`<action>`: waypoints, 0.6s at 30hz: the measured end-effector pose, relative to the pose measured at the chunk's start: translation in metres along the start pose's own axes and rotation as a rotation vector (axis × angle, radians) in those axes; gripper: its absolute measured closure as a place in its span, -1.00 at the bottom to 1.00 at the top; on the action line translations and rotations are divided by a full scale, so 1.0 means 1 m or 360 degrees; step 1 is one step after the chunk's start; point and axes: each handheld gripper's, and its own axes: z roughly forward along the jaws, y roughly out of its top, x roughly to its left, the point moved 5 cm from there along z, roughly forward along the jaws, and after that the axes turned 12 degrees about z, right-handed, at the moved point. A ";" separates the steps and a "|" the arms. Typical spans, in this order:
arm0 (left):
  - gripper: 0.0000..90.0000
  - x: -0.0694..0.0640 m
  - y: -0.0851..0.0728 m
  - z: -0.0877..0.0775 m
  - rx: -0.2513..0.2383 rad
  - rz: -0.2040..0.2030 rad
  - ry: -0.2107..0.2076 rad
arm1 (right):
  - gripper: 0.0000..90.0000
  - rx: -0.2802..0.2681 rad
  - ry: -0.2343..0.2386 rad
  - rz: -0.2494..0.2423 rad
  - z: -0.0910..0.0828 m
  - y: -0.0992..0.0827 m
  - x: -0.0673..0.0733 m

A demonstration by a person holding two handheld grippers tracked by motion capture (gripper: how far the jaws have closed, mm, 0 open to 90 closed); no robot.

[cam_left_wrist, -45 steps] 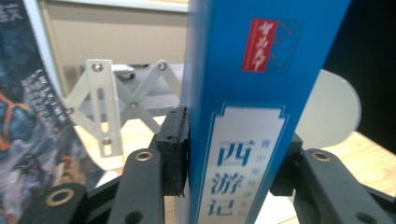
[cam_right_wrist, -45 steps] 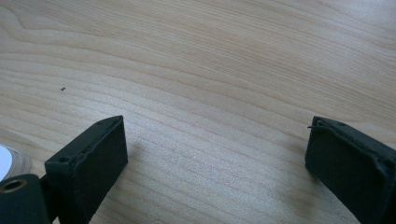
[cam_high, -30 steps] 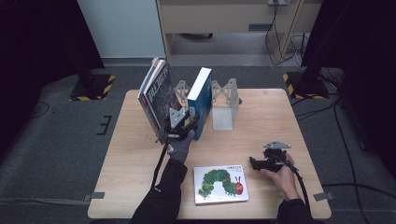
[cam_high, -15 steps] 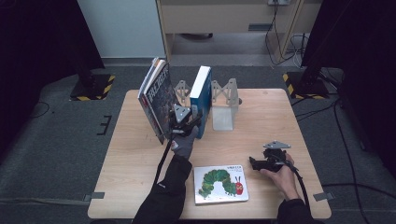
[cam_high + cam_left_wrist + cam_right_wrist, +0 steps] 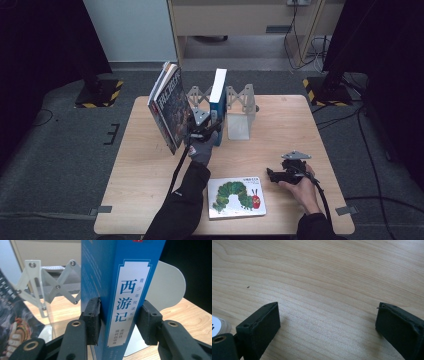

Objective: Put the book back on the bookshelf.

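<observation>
We reach our left gripper (image 5: 117,322) forward, arm outstretched, its pads clamped on the spine of the upright blue book (image 5: 120,285), lettered 西游记, standing in the white bookend rack (image 5: 240,112). Our right gripper (image 5: 327,327) rests low over the table (image 5: 280,135), jaws wide apart.

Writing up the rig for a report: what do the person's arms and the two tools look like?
Both tools are black with blocky rubber pads. The left tool sits in a grey-gloved hand with a black sleeve. The right tool carries a grey three-cornered plate and trails a black cable.
</observation>
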 end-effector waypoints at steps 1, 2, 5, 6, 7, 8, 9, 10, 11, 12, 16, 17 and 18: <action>0.24 -0.001 0.000 0.000 0.0002 0.0008 -0.0001 | -0.87 0.0000 0.0000 0.0000 0.000 0.000 0.000; 0.23 -0.002 0.000 0.001 0.0000 0.0009 -0.0013 | -0.87 0.0000 0.0000 0.0000 0.000 0.000 0.000; 0.22 0.000 -0.002 0.000 -0.0038 0.0022 -0.0031 | -0.87 -0.0002 0.0002 -0.0002 0.000 0.000 0.000; 0.22 0.001 -0.003 -0.001 -0.0053 0.0020 -0.0035 | -0.87 -0.0001 0.0003 -0.0002 0.000 0.000 0.000; 0.22 0.001 -0.005 -0.001 -0.0064 0.0005 -0.0045 | -0.87 -0.0001 0.0003 -0.0002 0.000 0.000 0.000; 0.22 0.001 -0.006 -0.002 -0.0069 0.0002 -0.0050 | -0.87 0.0000 0.0003 -0.0006 0.000 0.000 0.000; 0.23 0.001 -0.007 -0.003 -0.0075 0.0004 -0.0054 | -0.87 0.0000 0.0003 -0.0006 0.000 0.000 0.000; 0.23 0.001 -0.008 -0.004 -0.0078 0.0007 -0.0062 | -0.87 0.0000 0.0005 -0.0006 0.000 0.000 0.000; 0.24 0.001 -0.010 -0.006 -0.0077 0.0010 -0.0071 | -0.87 0.0001 0.0006 -0.0006 0.000 0.000 0.001; 0.25 0.001 -0.011 -0.007 -0.0078 0.0017 -0.0076 | -0.87 0.0001 0.0006 -0.0006 0.000 0.000 0.001; 0.28 0.001 -0.016 -0.009 -0.0056 0.0033 -0.0091 | -0.87 0.0002 0.0007 -0.0005 0.000 0.000 0.001; 0.28 0.001 -0.018 -0.009 -0.0053 0.0037 -0.0096 | -0.87 0.0000 0.0006 -0.0007 0.000 0.000 0.001; 0.29 0.001 -0.020 -0.009 -0.0046 0.0032 -0.0102 | -0.87 0.0001 0.0008 -0.0007 0.000 0.000 0.001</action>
